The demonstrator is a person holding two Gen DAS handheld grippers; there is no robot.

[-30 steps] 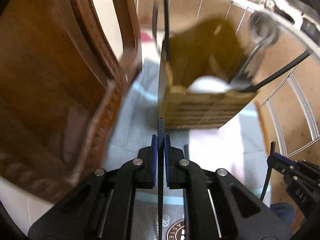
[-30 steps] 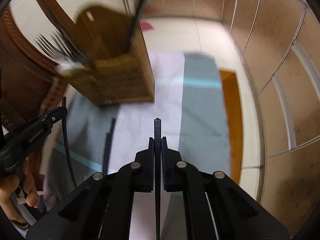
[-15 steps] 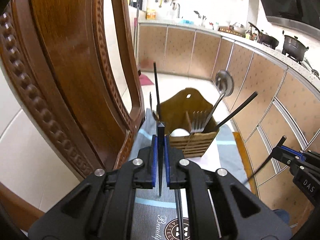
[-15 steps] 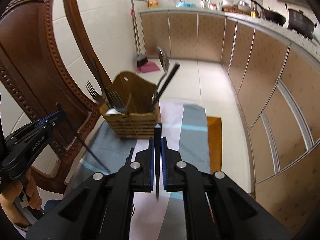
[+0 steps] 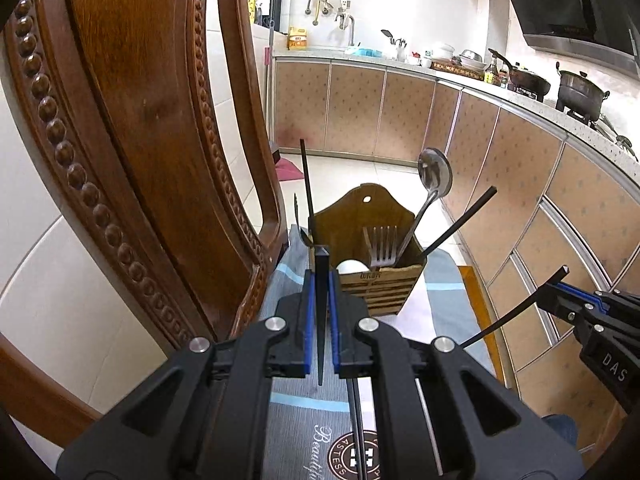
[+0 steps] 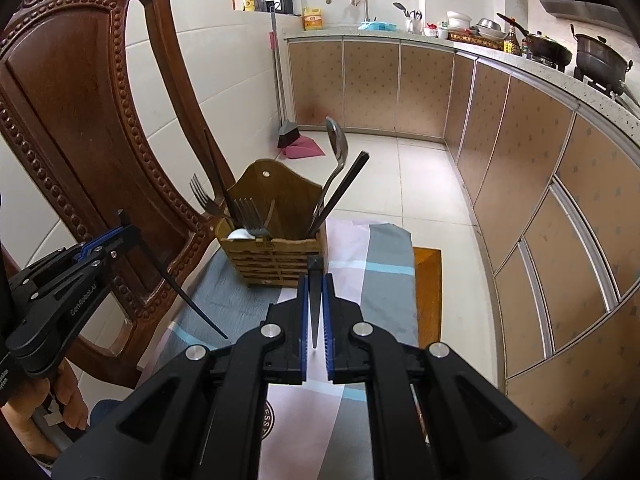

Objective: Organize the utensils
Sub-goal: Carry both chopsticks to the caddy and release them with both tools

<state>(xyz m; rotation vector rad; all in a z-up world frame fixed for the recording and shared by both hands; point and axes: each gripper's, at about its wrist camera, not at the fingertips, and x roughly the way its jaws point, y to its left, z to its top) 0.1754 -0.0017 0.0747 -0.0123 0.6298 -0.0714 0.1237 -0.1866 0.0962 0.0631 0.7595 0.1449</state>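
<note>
You have one black chopstick (image 5: 320, 312) pinched in your left gripper (image 5: 320, 308) and another (image 6: 315, 300) in your right gripper (image 6: 315, 304), so tip each thin end down into the wooden holder (image 6: 276, 248) (it sits ahead on the cloth (image 6: 372, 280)) slowly.

Left of the fingers stands a carved dark-brown wooden chair back (image 5: 132, 152) with beaded edging. Far ahead of the fingers runs a pale speckled kitchen counter (image 6: 520, 66) over tan patterned cabinet doors (image 6: 372, 88), curving round on their right. Two dark metal pots (image 5: 580, 94) sit on the stove up at right. A broom with a pink dustpan (image 6: 298, 146) leans against the white tiled wall (image 6: 224, 80) ahead.
</note>
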